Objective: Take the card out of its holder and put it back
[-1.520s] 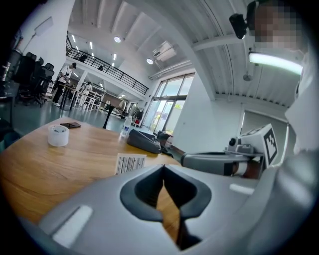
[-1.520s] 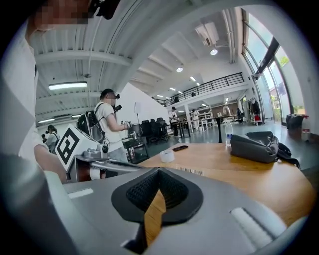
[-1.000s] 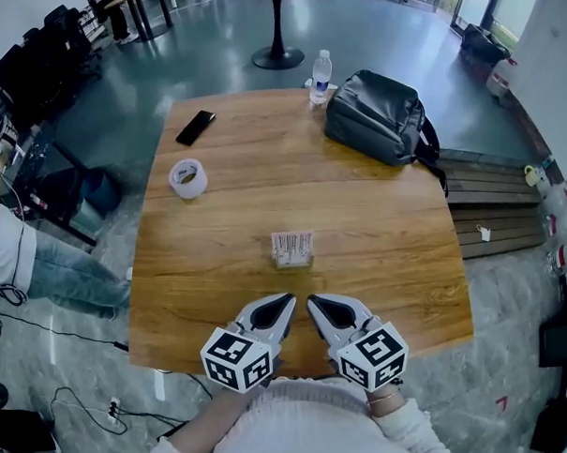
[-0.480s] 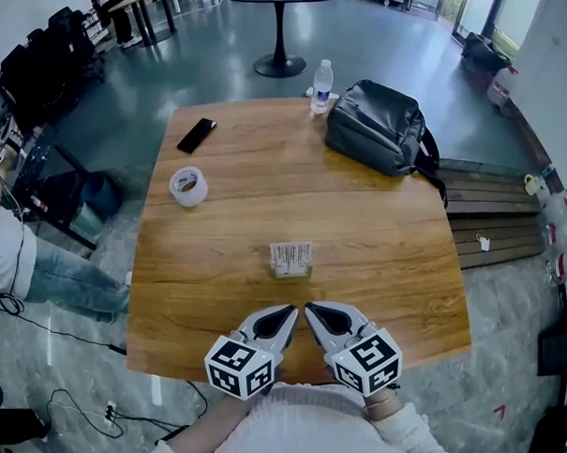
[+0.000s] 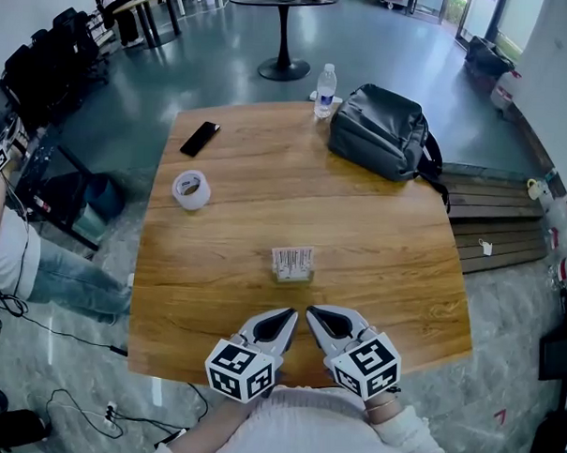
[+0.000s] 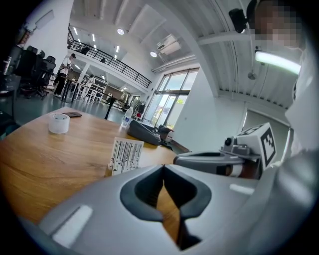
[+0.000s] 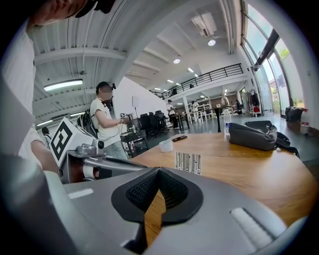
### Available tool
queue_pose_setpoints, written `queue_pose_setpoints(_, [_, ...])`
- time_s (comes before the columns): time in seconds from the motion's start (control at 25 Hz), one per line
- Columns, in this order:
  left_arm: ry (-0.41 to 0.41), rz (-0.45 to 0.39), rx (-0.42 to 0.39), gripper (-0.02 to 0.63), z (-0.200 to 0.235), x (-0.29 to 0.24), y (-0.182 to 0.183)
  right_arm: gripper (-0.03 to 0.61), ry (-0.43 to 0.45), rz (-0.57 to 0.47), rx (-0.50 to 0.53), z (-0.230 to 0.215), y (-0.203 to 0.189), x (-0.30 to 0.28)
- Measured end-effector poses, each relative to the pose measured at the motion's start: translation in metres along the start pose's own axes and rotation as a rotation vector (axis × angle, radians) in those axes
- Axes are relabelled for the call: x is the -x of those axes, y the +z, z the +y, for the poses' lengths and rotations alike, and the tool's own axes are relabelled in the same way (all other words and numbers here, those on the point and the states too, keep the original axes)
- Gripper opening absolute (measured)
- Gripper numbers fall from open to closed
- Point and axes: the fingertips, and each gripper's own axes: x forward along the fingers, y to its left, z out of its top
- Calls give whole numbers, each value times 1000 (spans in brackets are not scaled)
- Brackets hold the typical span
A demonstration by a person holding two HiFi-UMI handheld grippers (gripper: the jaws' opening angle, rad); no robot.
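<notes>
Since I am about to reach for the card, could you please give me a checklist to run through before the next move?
1. Card upright in holder: ok.
2. Left hand-held gripper empty: ok.
3. Right hand-held gripper empty: ok.
4. Jaws open for a grasp: not ok, both shut.
5. Only bare table between both and card: ok.
6. Card loose in holder: cannot tell.

Wooden table: holder near the middle, tape left, phone far left, bottle at the far edge, bag far right.
</notes>
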Motion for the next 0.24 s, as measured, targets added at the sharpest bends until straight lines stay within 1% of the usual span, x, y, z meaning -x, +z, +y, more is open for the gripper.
queue_pose_setpoints(0.24, [4, -1, -1, 9, 2, 0, 1, -2, -2, 5, 4, 0, 0, 0])
